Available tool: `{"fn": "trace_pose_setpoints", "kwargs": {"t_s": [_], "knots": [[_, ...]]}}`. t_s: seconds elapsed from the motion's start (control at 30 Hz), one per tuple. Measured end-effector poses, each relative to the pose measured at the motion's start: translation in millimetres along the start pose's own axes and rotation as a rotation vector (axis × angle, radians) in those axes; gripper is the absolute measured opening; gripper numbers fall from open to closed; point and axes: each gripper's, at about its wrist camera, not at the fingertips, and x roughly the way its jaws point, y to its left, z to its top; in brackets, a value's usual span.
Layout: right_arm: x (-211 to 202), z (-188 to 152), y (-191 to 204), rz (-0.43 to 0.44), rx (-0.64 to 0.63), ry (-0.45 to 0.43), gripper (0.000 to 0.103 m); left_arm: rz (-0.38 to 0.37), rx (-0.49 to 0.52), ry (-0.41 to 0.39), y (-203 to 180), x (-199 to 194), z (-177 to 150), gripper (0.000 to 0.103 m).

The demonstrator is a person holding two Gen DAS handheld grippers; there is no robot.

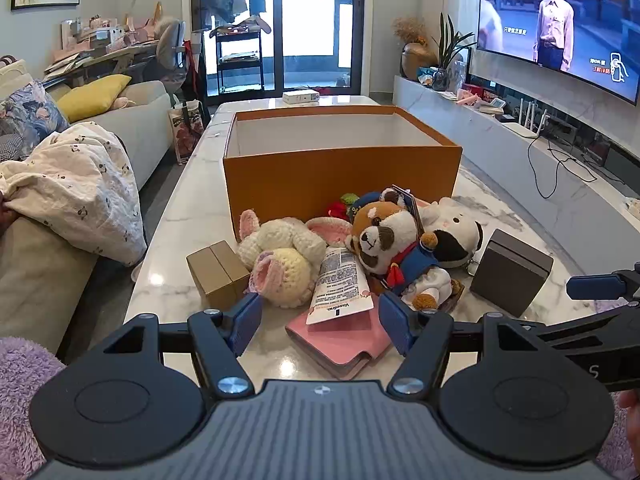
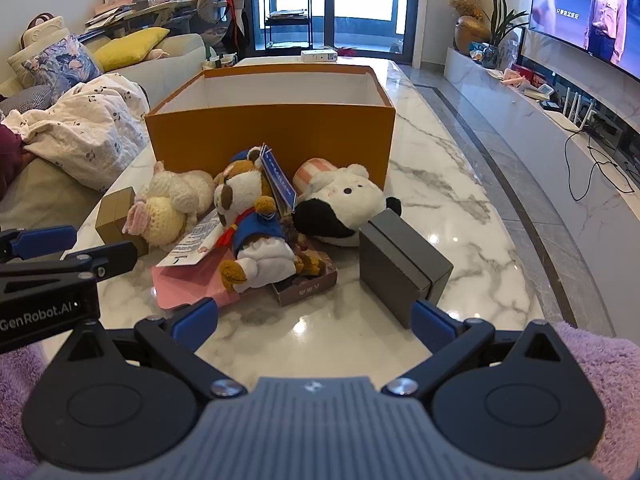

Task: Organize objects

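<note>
An open orange box (image 1: pixel 340 176) (image 2: pixel 272 136) stands on the marble table, and what shows of its inside is bare. In front of it lies a heap: a cream crochet bunny (image 1: pixel 284 256) (image 2: pixel 172 204), a red panda plush in blue (image 1: pixel 384 240) (image 2: pixel 248 216), a black-and-white plush (image 1: pixel 456 232) (image 2: pixel 340 208), a Vaseline tube (image 1: pixel 340 288) (image 2: pixel 192 244), a pink wallet (image 1: pixel 340 340) (image 2: pixel 192 284), a gold box (image 1: pixel 218 274) (image 2: pixel 116 212) and a grey box (image 1: pixel 512 276) (image 2: pixel 404 264). My left gripper (image 1: pixel 320 328) is open just short of the tube and wallet. My right gripper (image 2: pixel 316 320) is open, near the grey box.
A sofa with a blanket (image 1: pixel 76 188) and cushions runs along the table's left. A TV (image 1: pixel 560 20) and a low cabinet stand on the right. A small white box (image 1: pixel 301 97) lies on the table behind the orange box. A flat brown box (image 2: pixel 308 286) lies under the panda.
</note>
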Motion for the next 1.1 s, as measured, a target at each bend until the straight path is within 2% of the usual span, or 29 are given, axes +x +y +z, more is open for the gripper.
{"fn": "trace_pose_setpoints", "kwargs": {"t_s": [0.4, 0.63, 0.7, 0.77, 0.87, 1.03, 1.1], "knots": [[1.9, -0.1, 0.4, 0.001, -0.003, 0.011, 0.102, -0.002, 0.001, 0.015, 2.0, 1.7, 0.1, 0.076], [6.0, 0.6, -4.1, 0.033, 0.013, 0.022, 0.101, -0.059, -0.010, 0.024, 4.1, 5.1, 0.7, 0.067], [7.9, 1.0, -5.1, 0.038, 0.010, 0.023, 0.094, -0.090, -0.006, 0.028, 2.2, 7.7, 0.7, 0.066], [10.5, 1.0, -5.4, 0.044, 0.007, 0.031, 0.082, -0.119, -0.003, 0.032, 0.3, 9.7, 0.9, 0.065], [16.3, 1.0, -4.6, 0.071, 0.002, 0.053, 0.069, -0.117, 0.000, 0.042, -0.7, 14.9, 2.2, 0.063], [26.1, 7.5, 0.5, 0.100, -0.017, 0.062, 0.060, -0.076, -0.045, 0.062, 10.5, 24.4, 5.1, 0.061], [29.2, 13.4, 2.3, 0.111, -0.027, 0.057, 0.056, -0.083, -0.065, 0.058, 16.0, 26.0, 7.5, 0.061]]}}
